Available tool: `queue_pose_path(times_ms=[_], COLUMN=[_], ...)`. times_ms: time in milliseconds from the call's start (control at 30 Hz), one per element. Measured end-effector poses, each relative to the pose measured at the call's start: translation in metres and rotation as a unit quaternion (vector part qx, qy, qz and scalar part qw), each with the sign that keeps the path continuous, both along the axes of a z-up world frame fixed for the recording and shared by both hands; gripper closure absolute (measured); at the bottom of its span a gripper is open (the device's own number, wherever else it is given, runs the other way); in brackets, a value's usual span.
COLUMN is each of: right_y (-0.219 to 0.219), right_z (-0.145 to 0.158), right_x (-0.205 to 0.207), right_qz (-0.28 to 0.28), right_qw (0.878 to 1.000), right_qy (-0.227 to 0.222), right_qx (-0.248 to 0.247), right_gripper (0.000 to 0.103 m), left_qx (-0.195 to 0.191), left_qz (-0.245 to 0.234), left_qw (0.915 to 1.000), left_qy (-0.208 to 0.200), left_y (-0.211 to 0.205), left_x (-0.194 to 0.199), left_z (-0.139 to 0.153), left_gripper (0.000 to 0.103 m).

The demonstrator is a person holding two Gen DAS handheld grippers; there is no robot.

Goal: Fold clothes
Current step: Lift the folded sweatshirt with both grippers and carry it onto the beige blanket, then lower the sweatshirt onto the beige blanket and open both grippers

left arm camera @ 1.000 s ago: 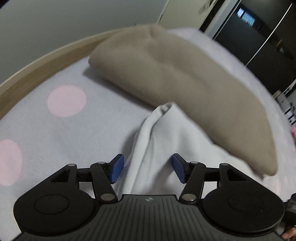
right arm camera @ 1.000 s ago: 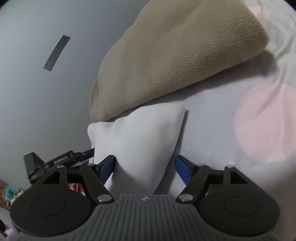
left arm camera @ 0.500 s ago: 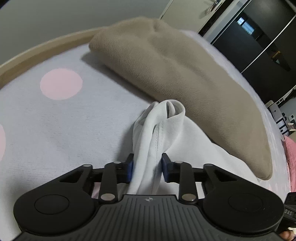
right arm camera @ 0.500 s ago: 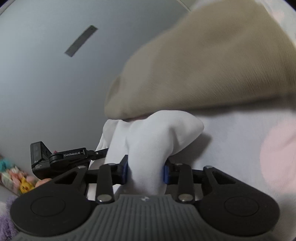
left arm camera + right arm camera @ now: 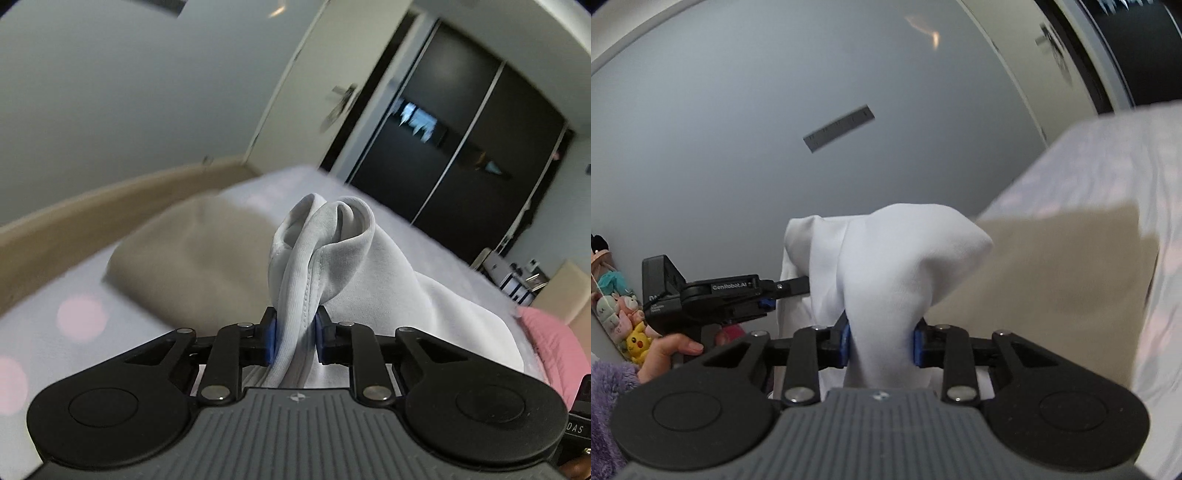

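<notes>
A white garment (image 5: 332,236) is bunched up and raised off the bed, and both grippers hold it. My left gripper (image 5: 293,332) is closing, its blue pads pinching a seamed fold of the cloth. My right gripper (image 5: 881,343) is closing too, with its pads pressing a thick bunch of the white garment (image 5: 897,258). In the right wrist view the left gripper (image 5: 792,286) reaches into the cloth from the left. A folded beige garment (image 5: 192,258) lies on the bed behind, also seen as the beige garment (image 5: 1052,277) to the right.
The bed cover (image 5: 74,332) is pale lilac with pink dots and has a wooden frame (image 5: 92,206) at its far edge. Dark sliding doors (image 5: 461,147) stand beyond. A pink cloth (image 5: 546,343) lies at right. Plush toys (image 5: 620,314) sit near a person's hand (image 5: 668,350).
Both grippers went from open around the white garment to pinching it, then rose with it. The cloth has left the bed, and both views have tilted up toward the wall.
</notes>
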State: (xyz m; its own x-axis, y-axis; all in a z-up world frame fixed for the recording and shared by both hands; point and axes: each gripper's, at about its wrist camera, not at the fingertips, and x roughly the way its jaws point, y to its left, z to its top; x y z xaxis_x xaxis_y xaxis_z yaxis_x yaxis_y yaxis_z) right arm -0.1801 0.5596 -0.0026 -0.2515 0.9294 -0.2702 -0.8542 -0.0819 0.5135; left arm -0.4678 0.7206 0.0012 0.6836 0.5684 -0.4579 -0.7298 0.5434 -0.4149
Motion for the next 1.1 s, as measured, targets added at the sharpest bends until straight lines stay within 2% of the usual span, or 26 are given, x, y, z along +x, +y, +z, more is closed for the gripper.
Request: queue_pose_path(times_ms=[133, 267, 367, 500, 633, 867, 1000, 1100], right_y=[-0.001, 0.007, 0.021, 0.039, 0.069, 0.139, 0.168, 0.183], right_z=[0.029, 0.046, 0.053, 0.06, 0.06, 0.023, -0.005, -0.022], right_x=[0.027, 0.052, 0.071, 0.105, 0.139, 0.192, 0.214, 0.222], right_qz=[-0.018, -0.028, -0.032, -0.038, -0.033, -0.045, -0.059, -0.076], right_qw=[1.0, 0.999, 0.999, 0.999, 0.998, 0.994, 0.99, 0.987], right_qy=[-0.016, -0.026, -0.031, -0.015, -0.04, -0.071, -0.069, -0.069], right_qx=[0.012, 0.009, 0.002, -0.015, -0.027, -0.076, -0.105, -0.126], right_gripper=[0.07, 0.07, 0.07, 0.07, 0.07, 0.07, 0.068, 0.063], left_qx=[0.029, 0.049, 0.061, 0.073, 0.084, 0.082, 0.081, 0.076], left_qz=[-0.013, -0.023, -0.028, -0.038, -0.049, -0.043, -0.036, -0.029], left_qw=[0.9993, 0.9984, 0.9977, 0.9966, 0.9946, 0.989, 0.9838, 0.9808], left_qy=[-0.016, -0.017, -0.009, 0.009, 0.038, 0.115, 0.156, 0.178], left_y=[0.0, 0.01, 0.021, 0.037, 0.045, 0.094, 0.108, 0.112], left_x=[0.028, 0.058, 0.081, 0.115, 0.149, 0.215, 0.25, 0.266], left_z=[0.026, 0.041, 0.05, 0.058, 0.061, 0.018, -0.007, -0.021], left_gripper=[0.086, 0.087, 0.087, 0.087, 0.087, 0.087, 0.087, 0.087])
